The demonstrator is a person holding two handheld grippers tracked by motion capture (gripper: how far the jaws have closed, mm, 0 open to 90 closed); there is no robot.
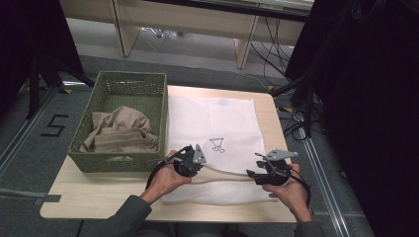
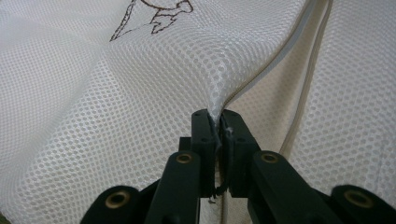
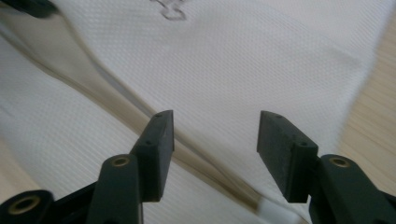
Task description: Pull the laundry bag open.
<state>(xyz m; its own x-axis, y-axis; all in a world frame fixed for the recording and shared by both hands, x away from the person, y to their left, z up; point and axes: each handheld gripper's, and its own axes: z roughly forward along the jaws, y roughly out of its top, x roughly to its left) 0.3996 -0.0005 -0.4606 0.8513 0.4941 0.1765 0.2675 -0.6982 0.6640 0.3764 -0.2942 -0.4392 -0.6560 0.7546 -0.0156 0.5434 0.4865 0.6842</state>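
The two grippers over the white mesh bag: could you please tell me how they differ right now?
The left gripper is shut, pinching a fold of the white mesh bag; the right gripper stands open, holding nothing. The left sits by the bag's middle, the right nearer its right edge. Both are black, hand-held and aimed at the bag's opening.

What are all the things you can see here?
Mesh bag: one, white, flat on the table, small brown drawing on it.
Basket: one, green, woven, left of the bag.
Cloth: one, beige, crumpled inside the basket.
Table: one, light wood.
Left gripper: one, black, fingers pinching the bag's edge.
Right gripper: one, black, fingers apart above the bag.
Hands: two, holding the grippers.
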